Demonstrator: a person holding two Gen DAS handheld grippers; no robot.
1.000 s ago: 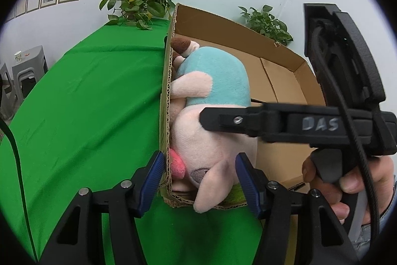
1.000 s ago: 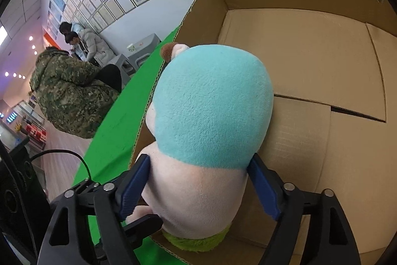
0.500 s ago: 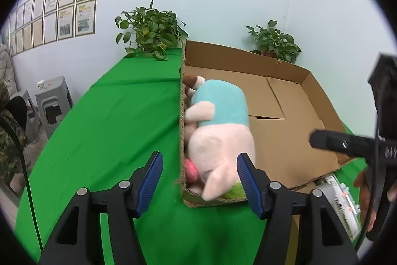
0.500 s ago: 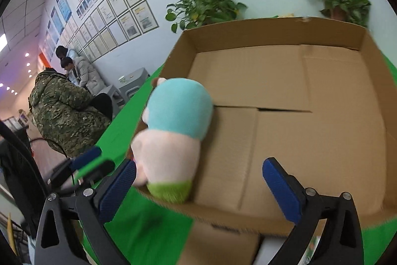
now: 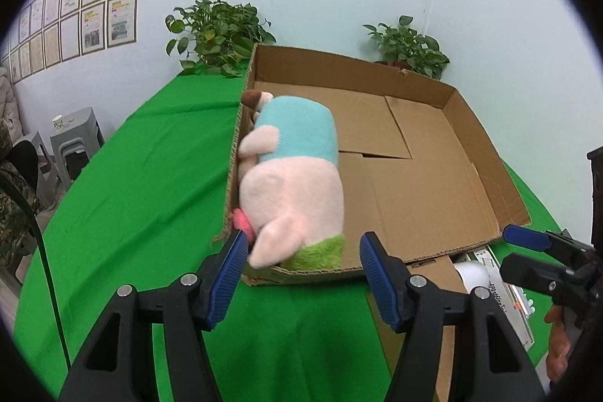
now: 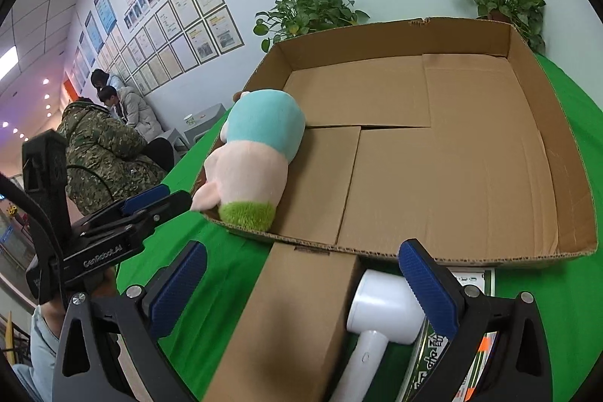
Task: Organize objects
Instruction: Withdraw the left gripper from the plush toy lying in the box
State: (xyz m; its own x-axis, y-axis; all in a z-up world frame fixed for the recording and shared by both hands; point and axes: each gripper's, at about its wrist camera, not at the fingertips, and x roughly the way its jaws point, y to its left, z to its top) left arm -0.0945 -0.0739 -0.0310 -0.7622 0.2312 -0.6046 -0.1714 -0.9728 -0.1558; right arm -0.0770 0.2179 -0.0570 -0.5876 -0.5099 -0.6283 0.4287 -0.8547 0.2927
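Note:
A pink plush toy (image 5: 297,183) in a teal top lies inside the wide cardboard box (image 5: 486,153), pressed against its left wall, seen in the right wrist view as the plush toy (image 6: 256,153) in the box (image 6: 557,145). My left gripper (image 5: 301,262) hovers open just in front of the box's near left corner, with nothing between its blue pads. My right gripper (image 6: 301,274) stands wide open and empty before the box's near wall, above a white hair dryer (image 6: 384,307) and a brown carton (image 6: 294,319). Each gripper shows in the other's view: right gripper (image 5: 527,240), left gripper (image 6: 150,198).
Green cloth (image 5: 150,176) covers the table. A green printed pack (image 6: 433,356) lies beside the hair dryer. Potted plants (image 5: 218,29) stand behind the box by the wall. People (image 6: 105,138) sit at the far left near a grey stool (image 5: 71,142).
My right gripper let go of the plush toy, opened wide and drew back out of the box to its near wall. My left gripper also pulled back a little.

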